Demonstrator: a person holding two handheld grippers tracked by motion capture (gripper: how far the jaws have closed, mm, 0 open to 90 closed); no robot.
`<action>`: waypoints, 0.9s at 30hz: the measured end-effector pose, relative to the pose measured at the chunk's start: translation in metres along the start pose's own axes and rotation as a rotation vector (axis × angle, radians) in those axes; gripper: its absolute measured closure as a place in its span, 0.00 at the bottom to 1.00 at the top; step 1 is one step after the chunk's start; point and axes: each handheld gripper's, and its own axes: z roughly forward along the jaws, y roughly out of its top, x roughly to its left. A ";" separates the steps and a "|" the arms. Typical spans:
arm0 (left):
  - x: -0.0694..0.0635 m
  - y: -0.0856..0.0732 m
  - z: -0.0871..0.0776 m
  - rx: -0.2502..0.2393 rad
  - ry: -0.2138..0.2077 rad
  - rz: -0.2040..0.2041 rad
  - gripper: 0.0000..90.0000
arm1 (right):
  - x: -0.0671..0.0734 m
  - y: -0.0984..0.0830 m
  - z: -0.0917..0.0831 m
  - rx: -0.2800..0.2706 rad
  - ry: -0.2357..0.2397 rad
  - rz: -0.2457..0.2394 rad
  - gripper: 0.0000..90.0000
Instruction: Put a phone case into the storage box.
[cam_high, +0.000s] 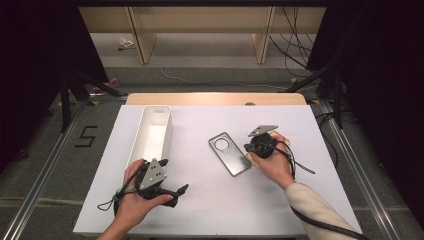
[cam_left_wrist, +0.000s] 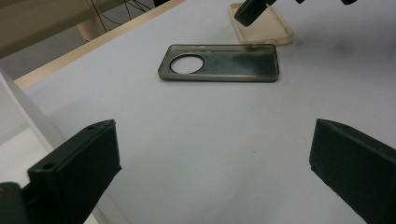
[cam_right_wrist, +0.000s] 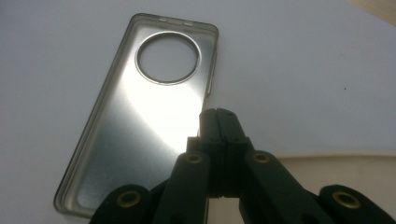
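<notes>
The left gripper (cam_high: 172, 192) is black, with a grey three-cornered plate (cam_high: 152, 174) on top that has small dark screw holes, and a thin black cable loop hangs at its 8 o'clock side. Its jaws are thick, matte black blocks with one small hole. The right gripper (cam_right_wrist: 218, 120) has black linkage arms with brass-coloured rivets. A thick black cable runs along the cream sleeve (cam_high: 312, 207).

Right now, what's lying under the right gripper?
A pale translucent phone case lies under the right gripper; the gripper covers part of it. The dark phone case lies beside it.
</notes>
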 end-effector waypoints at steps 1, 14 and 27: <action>0.000 0.000 0.000 0.000 -0.001 -0.001 0.01 | -0.001 0.003 0.007 0.017 -0.001 0.005 1.00; -0.001 0.000 0.000 0.001 -0.004 -0.003 0.01 | -0.004 0.004 0.026 0.069 -0.005 0.009 1.00; -0.001 -0.001 0.000 0.001 -0.005 -0.004 0.01 | 0.000 0.005 0.033 0.094 -0.007 0.000 1.00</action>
